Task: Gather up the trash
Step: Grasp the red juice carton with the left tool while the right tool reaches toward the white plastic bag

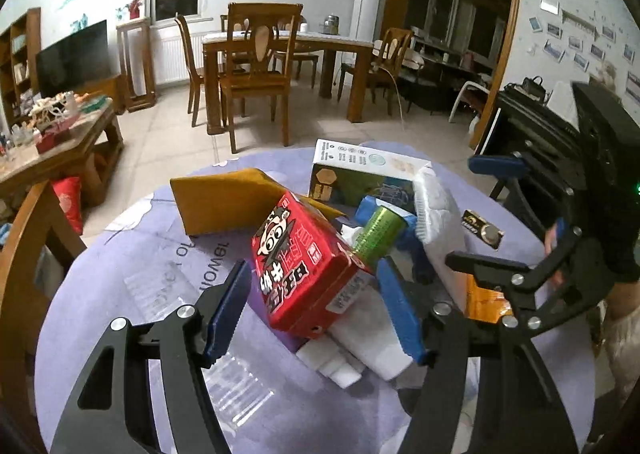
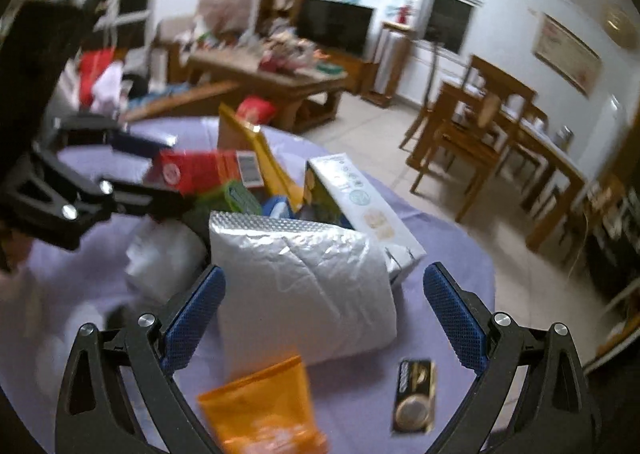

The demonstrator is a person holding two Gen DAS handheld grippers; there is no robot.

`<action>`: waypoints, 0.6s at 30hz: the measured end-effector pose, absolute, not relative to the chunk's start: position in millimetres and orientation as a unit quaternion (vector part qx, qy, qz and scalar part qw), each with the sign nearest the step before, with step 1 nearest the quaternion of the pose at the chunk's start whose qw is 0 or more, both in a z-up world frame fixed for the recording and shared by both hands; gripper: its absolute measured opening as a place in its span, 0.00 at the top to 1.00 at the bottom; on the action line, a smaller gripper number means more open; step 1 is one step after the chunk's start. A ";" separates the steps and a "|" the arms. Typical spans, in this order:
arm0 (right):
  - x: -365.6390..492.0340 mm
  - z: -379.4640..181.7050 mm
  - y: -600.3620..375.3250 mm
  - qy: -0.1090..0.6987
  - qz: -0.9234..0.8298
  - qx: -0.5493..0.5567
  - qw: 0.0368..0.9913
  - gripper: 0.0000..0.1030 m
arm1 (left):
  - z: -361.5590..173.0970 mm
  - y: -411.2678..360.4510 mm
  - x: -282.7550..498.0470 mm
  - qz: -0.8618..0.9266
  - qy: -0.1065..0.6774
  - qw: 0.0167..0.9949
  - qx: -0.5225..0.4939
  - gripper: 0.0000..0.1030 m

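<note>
Lavender cloth covers the round table [image 1: 160, 254], which stands in a living room with a wooden dining set and a TV behind it. Trash is heaped in the middle of the table: a red carton [image 1: 308, 274] lies tilted on a white tube [image 1: 360, 342], with a green roll [image 1: 378, 232] just behind it, a yellow envelope [image 1: 228, 205] to the left and a white box [image 1: 360, 173] at the back. A silver pouch [image 2: 304, 286] leans against that box. An orange packet [image 2: 260, 406] and a battery card [image 2: 414, 398] lie on the cloth near the pouch.

Left gripper [image 1: 316, 314]: its fingers stand apart on either side of the red carton, and whether the pads touch it cannot be told. Right gripper [image 2: 324, 318]: its fingers are spread wide around the near end of the silver pouch without pressing it.
</note>
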State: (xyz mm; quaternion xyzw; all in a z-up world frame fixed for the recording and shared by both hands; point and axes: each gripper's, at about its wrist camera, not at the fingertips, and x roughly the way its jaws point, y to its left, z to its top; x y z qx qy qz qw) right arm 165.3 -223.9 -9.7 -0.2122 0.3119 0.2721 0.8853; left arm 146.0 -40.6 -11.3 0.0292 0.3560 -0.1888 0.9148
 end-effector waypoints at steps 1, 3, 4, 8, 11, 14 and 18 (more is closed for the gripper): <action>172.1 -13.1 -220.9 0.321 0.277 -0.220 0.879 0.05 | -11.9 -41.0 148.1 -0.189 0.357 0.914 0.028 0.37; 180.2 -20.4 -220.1 0.338 0.282 -0.217 0.871 0.05 | -15.5 -40.6 148.0 -0.187 0.359 0.914 0.031 0.37; 183.4 -22.5 -219.4 0.349 0.288 -0.207 0.867 0.05 | -17.5 -40.6 147.5 -0.185 0.359 0.914 0.034 0.37; 189.3 -30.2 -216.8 0.383 0.317 -0.151 0.854 0.05 | -22.4 -41.7 147.7 -0.187 0.362 0.912 0.039 0.42; 188.0 -31.3 -214.0 0.389 0.308 -0.134 0.858 0.15 | -22.5 -40.1 146.4 -0.180 0.356 0.916 0.043 0.63; 184.9 -28.5 -219.3 0.392 0.292 -0.106 0.866 0.44 | -22.5 -34.2 147.3 -0.174 0.356 0.918 0.033 0.70; 177.3 -19.1 -231.0 0.386 0.278 -0.071 0.877 0.71 | -19.4 -29.1 144.9 -0.171 0.354 0.919 0.019 0.70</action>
